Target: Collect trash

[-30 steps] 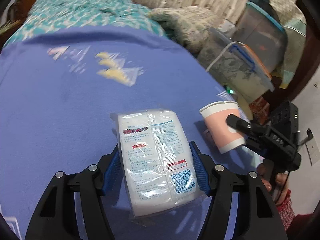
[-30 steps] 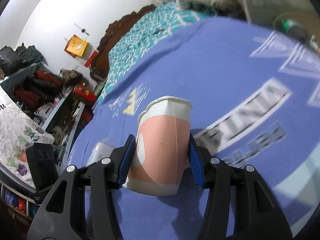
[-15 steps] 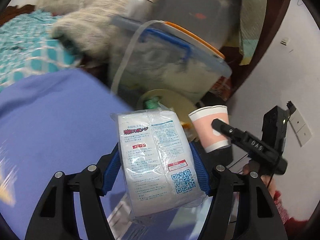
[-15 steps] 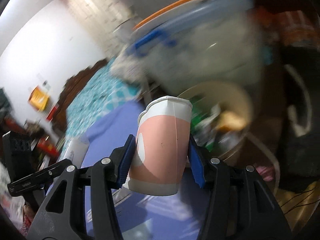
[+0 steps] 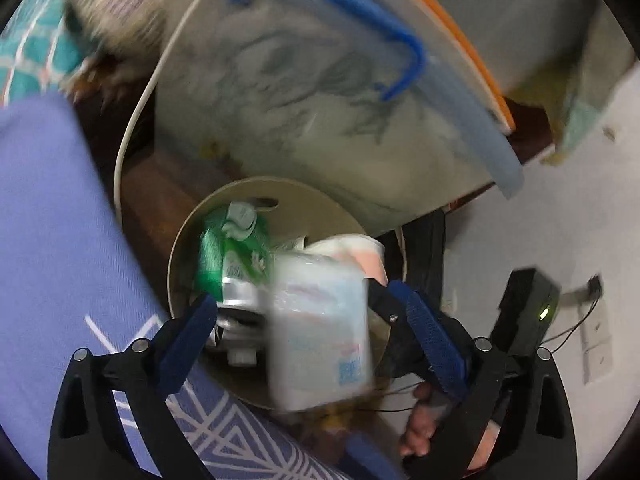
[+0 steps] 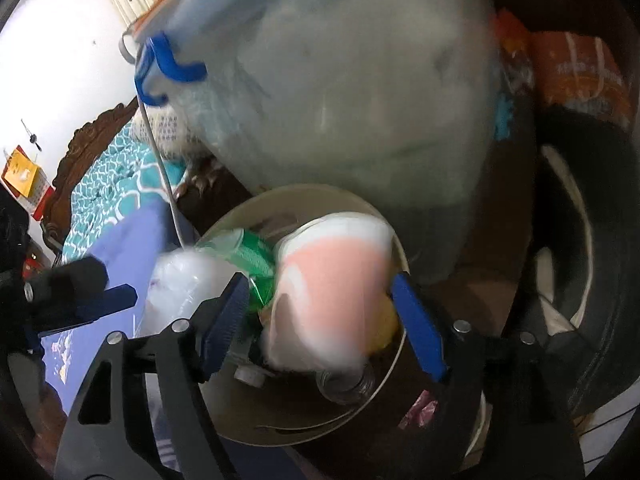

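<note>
Left wrist view: the left claw (image 5: 316, 332) has just been opening, its jaws spread clear of the blurred white plastic-wrapped packet (image 5: 320, 332) between them, above the round beige bin (image 5: 188, 240) beside the purple bedspread (image 5: 52, 216).

Right wrist view: the right claw (image 6: 320, 320) has likewise just been opening; the pink-and-white paper cup (image 6: 332, 288) hangs blurred and untouched between its blue pads (image 6: 418, 330), over the bin holding a green bottle (image 6: 252, 256).

Bed w/ purple-blue sheet (image 5: 44, 240) fills left of frame, white line pattern at lower left. Teal patterned cover (image 6: 116, 176) at upper left, knit blanket (image 5: 116, 4) past it. Beige bin (image 6: 236, 416) just beside bed edge.
</note>
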`<state>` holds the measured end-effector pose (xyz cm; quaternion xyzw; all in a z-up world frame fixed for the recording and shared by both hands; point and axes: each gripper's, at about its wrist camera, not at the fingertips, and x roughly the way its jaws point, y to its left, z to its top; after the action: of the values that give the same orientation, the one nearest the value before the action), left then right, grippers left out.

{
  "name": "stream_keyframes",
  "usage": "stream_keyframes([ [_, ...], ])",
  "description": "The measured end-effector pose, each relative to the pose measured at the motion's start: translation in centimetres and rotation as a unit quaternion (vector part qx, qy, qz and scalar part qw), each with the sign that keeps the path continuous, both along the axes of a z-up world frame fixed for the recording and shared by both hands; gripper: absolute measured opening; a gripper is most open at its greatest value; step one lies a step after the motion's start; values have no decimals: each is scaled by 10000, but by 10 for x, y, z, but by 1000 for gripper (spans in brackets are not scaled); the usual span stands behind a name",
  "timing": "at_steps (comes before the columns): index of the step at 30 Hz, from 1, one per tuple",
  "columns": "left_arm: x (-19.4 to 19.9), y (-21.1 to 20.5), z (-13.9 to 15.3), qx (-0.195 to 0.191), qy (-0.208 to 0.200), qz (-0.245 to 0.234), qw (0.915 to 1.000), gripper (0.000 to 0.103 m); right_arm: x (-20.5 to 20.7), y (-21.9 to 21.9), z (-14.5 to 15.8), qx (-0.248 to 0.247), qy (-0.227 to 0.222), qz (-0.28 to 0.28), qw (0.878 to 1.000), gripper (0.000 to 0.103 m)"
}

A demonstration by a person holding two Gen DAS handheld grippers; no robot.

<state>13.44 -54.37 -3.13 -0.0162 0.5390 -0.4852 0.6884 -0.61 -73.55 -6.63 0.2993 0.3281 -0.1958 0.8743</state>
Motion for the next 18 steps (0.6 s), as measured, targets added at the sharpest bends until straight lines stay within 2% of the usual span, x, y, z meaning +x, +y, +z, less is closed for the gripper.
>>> stream_keyframes([
  [5, 2, 35, 11, -110, -277, 90, 9995, 91, -20, 10, 6, -161, -268, -186, 9993, 75],
  [9, -10, 76, 19, -23, -622, 181, 9979, 92, -48, 26, 23, -365, -508, -404, 9972, 75],
  [15, -43, 135, 30, 180, -1395, 187, 9899, 92, -83, 67, 49, 52, -840, -320, 9959, 75],
  [18, -71, 169, 36, 226, -1832, 182, 9827, 92, -96, 94, 57, 203, -987, -168, 9948, 75],
])
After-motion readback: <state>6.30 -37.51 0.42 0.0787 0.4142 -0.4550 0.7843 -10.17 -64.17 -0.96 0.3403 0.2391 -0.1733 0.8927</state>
